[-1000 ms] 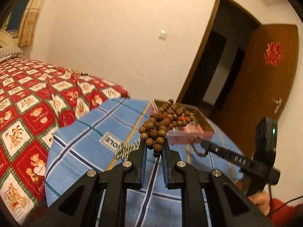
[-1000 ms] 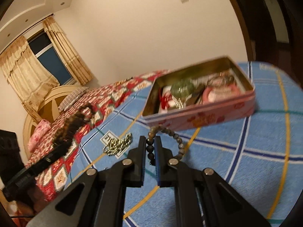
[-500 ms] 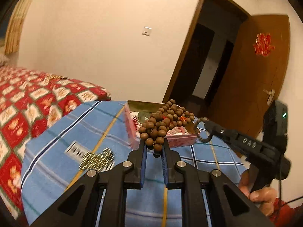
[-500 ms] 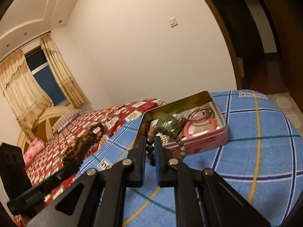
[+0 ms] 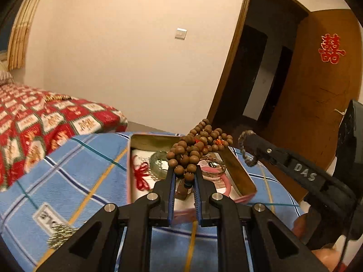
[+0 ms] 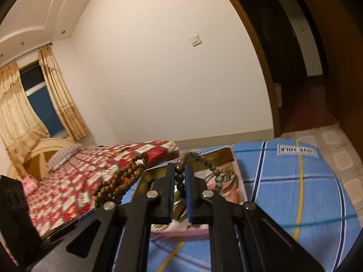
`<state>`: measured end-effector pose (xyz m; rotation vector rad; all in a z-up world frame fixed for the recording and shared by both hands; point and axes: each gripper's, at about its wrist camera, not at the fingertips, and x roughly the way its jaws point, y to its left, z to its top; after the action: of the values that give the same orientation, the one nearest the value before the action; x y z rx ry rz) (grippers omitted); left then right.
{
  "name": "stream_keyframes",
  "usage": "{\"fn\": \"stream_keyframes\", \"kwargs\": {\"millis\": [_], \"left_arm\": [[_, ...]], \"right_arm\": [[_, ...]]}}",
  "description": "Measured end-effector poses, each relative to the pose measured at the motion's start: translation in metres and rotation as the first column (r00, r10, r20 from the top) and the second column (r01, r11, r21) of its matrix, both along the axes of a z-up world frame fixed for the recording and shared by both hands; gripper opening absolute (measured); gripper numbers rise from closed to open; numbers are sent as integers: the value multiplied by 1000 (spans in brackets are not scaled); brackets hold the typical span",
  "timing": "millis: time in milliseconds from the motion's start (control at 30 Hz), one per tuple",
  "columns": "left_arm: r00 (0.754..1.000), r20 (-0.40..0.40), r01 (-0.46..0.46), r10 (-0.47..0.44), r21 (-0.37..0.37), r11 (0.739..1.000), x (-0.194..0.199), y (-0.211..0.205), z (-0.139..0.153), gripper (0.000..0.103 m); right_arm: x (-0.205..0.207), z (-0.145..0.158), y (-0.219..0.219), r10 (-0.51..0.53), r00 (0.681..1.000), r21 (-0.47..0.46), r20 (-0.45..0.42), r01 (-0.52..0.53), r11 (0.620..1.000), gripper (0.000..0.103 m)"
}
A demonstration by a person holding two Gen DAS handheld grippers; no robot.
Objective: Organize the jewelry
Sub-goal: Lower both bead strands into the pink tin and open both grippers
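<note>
A: Over the pink tin [image 5: 240, 176]: left gripper [image 5: 185, 176] is clamped on the bunched brown wooden bead strand [image 5: 199, 145], the bundle riding above the fingertips, over the tin's near half. Right gripper [image 6: 180, 176] is pinched narrow on the dark grey bead bracelet [image 6: 211, 167], whose loop hangs toward the tin's right side.

B: Tin contents?

A: Red knotted cord [image 5: 141, 174] at the tin's left end, pale green bangle [image 5: 158, 163] just beside it, pink ring [image 5: 224, 181] at the right end. Crowded. Tin sits on the blue plaid cloth [image 5: 86, 172].

B: Procedure for the drop?

A: Judgement only: lower each bundle inside the tin's walls before parting the fingers, so the beads pool rather than spill over the rim. One side at a time; the two grippers are near each other above the tin. Brown strand toward the middle gap, grey bracelet by the right wall.

B: Risk?

A: A trailing loop catching a fingertip or draping over the rim. A gold chain [image 5: 61, 235] lies left of the tin, not yet stowed.
</note>
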<state>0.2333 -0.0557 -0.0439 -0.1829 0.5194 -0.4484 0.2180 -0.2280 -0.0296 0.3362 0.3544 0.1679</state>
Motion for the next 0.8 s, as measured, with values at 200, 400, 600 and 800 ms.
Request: {"fn": "stream_keyframes", "kwargs": {"millis": [200,400,600,800], "left_arm": [[999,-35,11,-9,46,999,23,-20,-16,14],[993,-113,26,-21,41,999,39,-26,-30,14],[990,-139,28,-23,31,999,41,-25,-34,15],[999,-49,22,-17,99,995,14,-28,-19,73]], "right_arm": [[28,-18,2,-6,998,-83,-59,1,997,12],[40,-35,-3,18,988,-89,-155,-33,995,12],[39,-37,-9,1,983,-85,-181,-17,996,24],[10,-19,-17,-55,997,-57,-57,52,997,71]]}}
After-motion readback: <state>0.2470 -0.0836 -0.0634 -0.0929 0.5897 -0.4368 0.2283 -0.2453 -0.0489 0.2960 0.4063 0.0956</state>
